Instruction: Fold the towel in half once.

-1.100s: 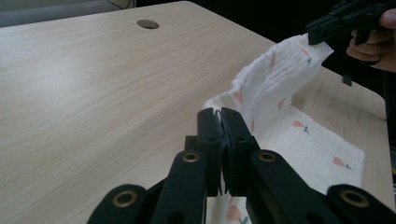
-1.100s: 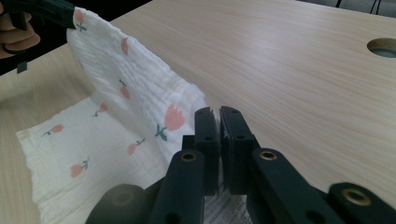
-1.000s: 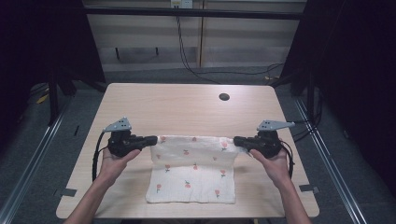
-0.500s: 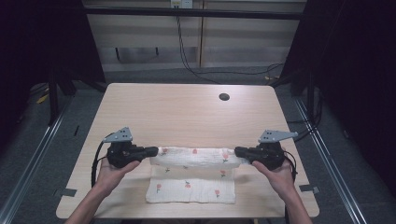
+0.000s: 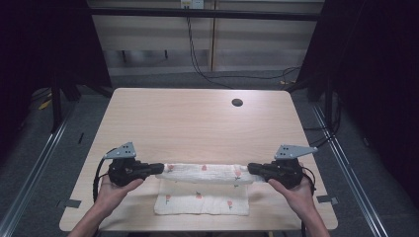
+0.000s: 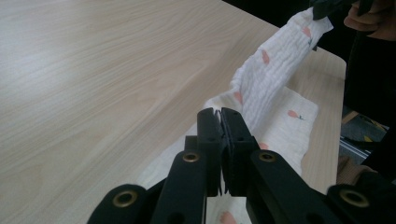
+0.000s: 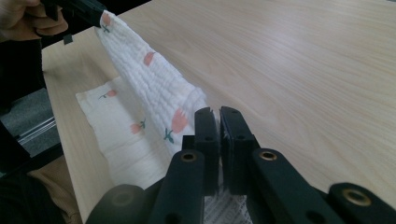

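Observation:
A white cloth [image 5: 205, 174] printed with small pink flowers lies near the table's front edge, its far edge lifted and pulled taut between both grippers. My left gripper [image 5: 159, 169] is shut on the cloth's left corner; its jaws [image 6: 219, 116] pinch the fabric [image 6: 271, 70] in the left gripper view. My right gripper [image 5: 251, 169] is shut on the right corner, and the cloth [image 7: 154, 79] stretches away from its closed jaws [image 7: 217, 116] in the right gripper view. The cloth's near half [image 5: 202, 202] rests flat on the table.
The light wooden table [image 5: 197, 123] has a round cable hole [image 5: 237, 102] at its far right. Beyond the cloth the tabletop is bare wood. Metal rails and cables run along the floor on both sides and behind.
Both grippers have drawn the cloth's far edge toward the person, folding it over the near half. Less of the cloth now lies flat.

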### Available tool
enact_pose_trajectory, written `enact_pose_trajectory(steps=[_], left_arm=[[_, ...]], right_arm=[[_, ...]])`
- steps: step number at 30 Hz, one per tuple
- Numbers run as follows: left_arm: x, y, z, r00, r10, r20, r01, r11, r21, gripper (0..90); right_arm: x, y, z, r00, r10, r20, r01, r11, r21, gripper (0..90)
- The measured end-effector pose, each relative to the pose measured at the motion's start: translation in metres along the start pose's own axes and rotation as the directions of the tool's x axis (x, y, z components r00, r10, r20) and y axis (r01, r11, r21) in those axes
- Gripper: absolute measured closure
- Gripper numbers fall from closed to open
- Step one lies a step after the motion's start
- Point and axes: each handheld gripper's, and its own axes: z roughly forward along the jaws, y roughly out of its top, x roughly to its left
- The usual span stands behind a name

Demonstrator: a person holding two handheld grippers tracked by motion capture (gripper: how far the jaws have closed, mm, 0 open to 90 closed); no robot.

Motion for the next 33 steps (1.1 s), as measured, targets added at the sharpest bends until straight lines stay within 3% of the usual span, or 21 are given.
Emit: enact_pose_trajectory(steps=[14,18,27,33], left_arm=[[-0.004,-0.012,0.004,1.0000,-0.001,-0.008,0.001,0.9986,0.054,87.4],[-0.008,-0.012,0.004,1.0000,0.006,0.000,-0.006,0.9993,0.037,87.5],[-0.010,-0.029,0.006,0.9998,0.018,-0.005,-0.017,0.9934,0.113,87.4],[-0.015,-0.039,0.009,0.9999,0.014,0.009,-0.015,0.9912,0.131,87.4]], right_arm=[[0.005,-0.018,0.000,0.9998,0.020,-0.008,-0.020,1.000,0.023,86.6],[0.007,-0.023,0.002,0.9996,0.025,-0.016,-0.024,0.999,0.036,86.6],[0.013,-0.035,0.006,0.9992,0.031,-0.027,-0.029,0.997,0.071,86.6],[0.016,-0.040,0.009,0.9989,0.031,-0.036,-0.027,0.995,0.092,86.6]])
